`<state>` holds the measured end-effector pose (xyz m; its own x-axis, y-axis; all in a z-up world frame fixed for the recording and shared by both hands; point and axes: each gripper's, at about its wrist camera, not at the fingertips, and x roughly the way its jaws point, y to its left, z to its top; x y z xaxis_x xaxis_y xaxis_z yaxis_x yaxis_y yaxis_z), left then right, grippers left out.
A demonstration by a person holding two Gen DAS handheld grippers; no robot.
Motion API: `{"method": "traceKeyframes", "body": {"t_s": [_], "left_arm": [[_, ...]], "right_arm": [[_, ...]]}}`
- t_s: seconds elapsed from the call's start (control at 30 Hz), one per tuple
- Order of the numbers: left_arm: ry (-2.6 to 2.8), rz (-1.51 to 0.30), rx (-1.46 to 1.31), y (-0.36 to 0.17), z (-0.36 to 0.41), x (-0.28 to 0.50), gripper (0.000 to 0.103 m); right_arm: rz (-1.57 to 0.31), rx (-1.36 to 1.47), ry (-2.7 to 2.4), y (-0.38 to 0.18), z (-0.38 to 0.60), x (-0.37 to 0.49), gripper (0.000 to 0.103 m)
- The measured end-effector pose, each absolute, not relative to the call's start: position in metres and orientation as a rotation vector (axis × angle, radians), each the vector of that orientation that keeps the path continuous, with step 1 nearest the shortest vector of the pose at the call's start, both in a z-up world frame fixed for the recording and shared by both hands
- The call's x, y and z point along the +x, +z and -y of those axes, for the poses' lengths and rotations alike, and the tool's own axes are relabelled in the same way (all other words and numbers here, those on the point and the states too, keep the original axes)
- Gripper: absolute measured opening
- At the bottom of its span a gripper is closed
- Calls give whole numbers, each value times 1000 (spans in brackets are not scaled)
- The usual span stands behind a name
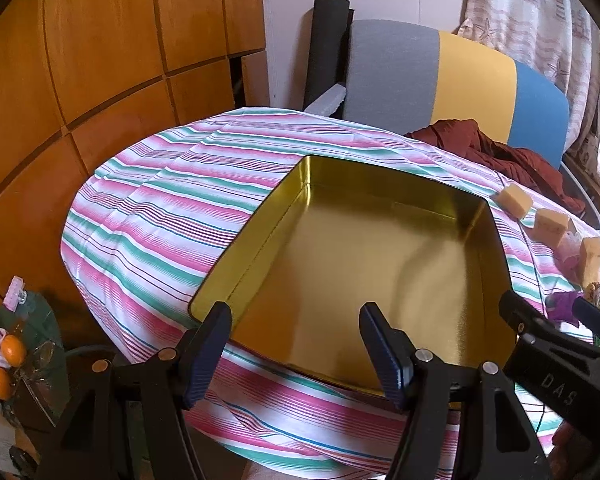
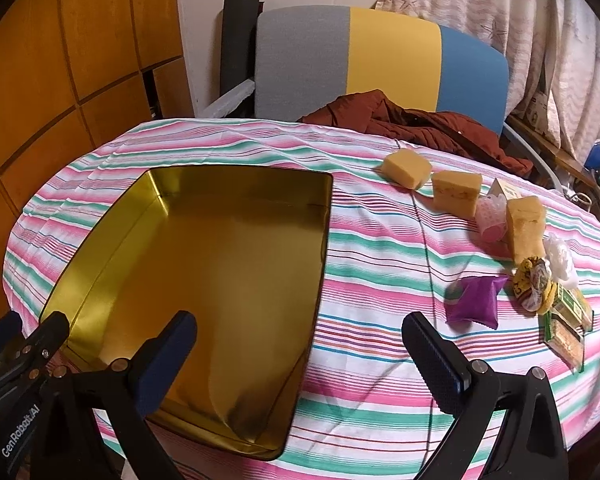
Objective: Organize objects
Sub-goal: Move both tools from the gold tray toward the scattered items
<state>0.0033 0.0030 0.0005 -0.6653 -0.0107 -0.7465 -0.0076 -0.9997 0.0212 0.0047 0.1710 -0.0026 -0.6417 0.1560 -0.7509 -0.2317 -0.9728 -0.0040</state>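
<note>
Striped cloth under shiny rectangular gold tin, spongy yellow blocks.

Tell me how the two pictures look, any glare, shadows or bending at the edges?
Left wrist view: the tin shows soft sheen, no harsh glare; the wooden wall bows strongly. Right wrist view: the right gripper casts faint shadows on the striped cloth; corners go black.

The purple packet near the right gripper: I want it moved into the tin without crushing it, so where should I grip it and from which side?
Probably take the purple packet across its puffy middle, coming down from above with the open right gripper. It lies flat on the striped cloth, with small wrapped items crowding its right edge, so the left side and top are freest. The gold tin sits open to its left.
</note>
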Motion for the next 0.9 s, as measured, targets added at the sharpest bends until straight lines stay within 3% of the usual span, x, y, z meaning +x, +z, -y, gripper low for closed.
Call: {"method": "traceKeyframes", "body": {"t_s": [0.43, 0.63, 0.9], "left_arm": [[-2957, 49, 1437, -17, -34, 11, 68], [-3117, -102, 1547, -22, -52, 21, 68], [-3267, -90, 1657, -23, -91, 33, 68]], "right_arm": [[-185, -1156, 2592, -3, -215, 18, 103], [-211, -1121, 2537, -6, -249, 30, 103], [-259, -1006, 2607, -12, -293, 54, 103]]}}
